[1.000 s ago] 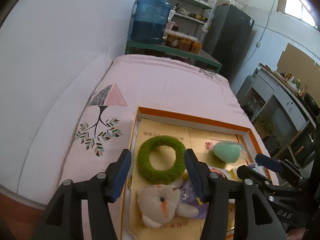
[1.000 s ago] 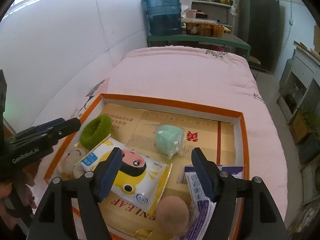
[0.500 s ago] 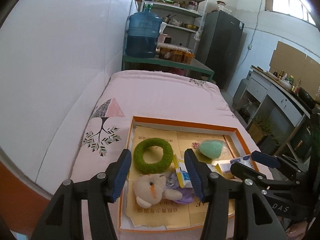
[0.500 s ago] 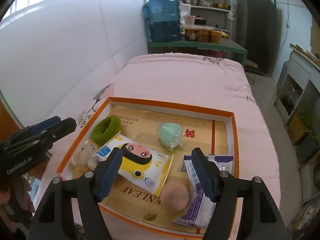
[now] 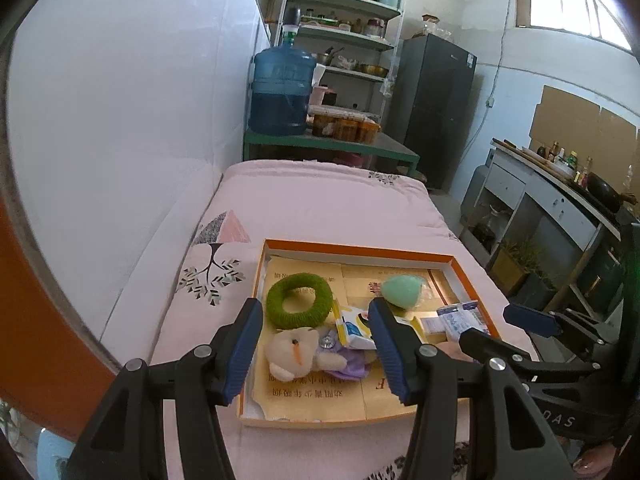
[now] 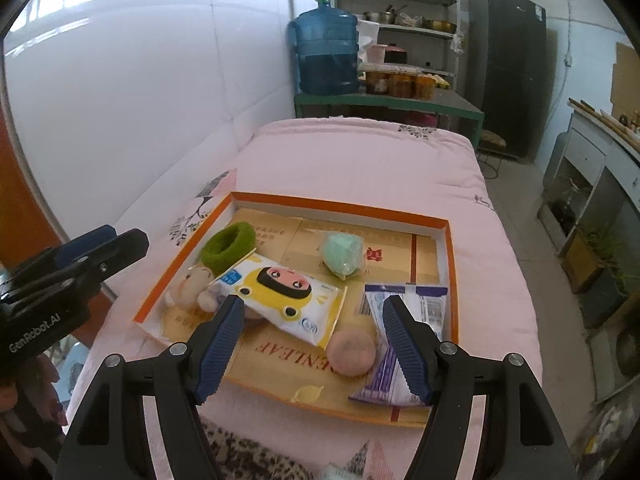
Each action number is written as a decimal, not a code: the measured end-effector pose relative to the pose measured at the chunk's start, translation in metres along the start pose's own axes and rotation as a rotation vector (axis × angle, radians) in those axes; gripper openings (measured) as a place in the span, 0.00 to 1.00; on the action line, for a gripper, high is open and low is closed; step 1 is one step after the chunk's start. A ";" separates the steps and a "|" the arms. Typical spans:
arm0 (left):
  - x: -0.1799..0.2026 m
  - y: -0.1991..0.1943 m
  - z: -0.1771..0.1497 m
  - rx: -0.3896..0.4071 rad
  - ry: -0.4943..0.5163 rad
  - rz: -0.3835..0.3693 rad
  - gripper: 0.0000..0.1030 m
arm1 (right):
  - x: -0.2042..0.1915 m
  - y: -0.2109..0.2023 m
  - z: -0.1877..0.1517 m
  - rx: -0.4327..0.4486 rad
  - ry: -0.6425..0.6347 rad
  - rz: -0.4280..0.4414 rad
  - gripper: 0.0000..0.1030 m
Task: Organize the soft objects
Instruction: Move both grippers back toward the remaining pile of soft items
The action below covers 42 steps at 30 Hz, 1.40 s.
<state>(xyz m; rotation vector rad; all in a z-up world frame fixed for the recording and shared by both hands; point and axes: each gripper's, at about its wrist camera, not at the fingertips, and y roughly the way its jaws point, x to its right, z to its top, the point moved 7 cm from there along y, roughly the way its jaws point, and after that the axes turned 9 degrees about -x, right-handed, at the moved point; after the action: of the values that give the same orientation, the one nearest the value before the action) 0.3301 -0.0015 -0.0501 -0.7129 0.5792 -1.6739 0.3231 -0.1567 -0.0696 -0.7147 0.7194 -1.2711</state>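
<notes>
An orange-rimmed cardboard tray [image 5: 362,247] [image 6: 340,206] lies on a pink quilt. Inside it are a green fuzzy ring [image 5: 299,300] [image 6: 228,245], a small teddy bear [image 5: 294,354] [image 6: 188,286], a mint-green soft egg [image 5: 400,291] [image 6: 343,255], a yellow wipes pack [image 6: 286,294], a pink round puff [image 6: 352,352] and a purple-white pack [image 6: 408,320]. My left gripper [image 5: 316,346] hovers open above the tray's near left, with nothing between its fingers. My right gripper [image 6: 314,342] hovers open over the tray's near edge, also holding nothing.
The pink quilt [image 6: 360,160] covers a bed along a white wall. Beyond its far end a green table [image 5: 328,146] carries a blue water jug [image 5: 282,92] and jars. A dark fridge [image 5: 436,108] and a counter [image 5: 560,196] stand to the right.
Both grippers have pulled back and risen away from the tray, so the tray and its objects look smaller and farther. Their jaws stayed open. Nothing in the tray moved.
</notes>
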 end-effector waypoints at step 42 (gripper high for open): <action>0.036 -0.106 -0.105 0.086 0.094 -0.003 0.53 | -0.031 -0.105 -0.113 0.077 0.033 -0.017 0.71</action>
<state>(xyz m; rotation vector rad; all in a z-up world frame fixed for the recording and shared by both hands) 0.1777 -0.0138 -0.0423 -0.5762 0.5682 -1.7317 0.1675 -0.1500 -0.0494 -0.6391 0.6886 -1.3216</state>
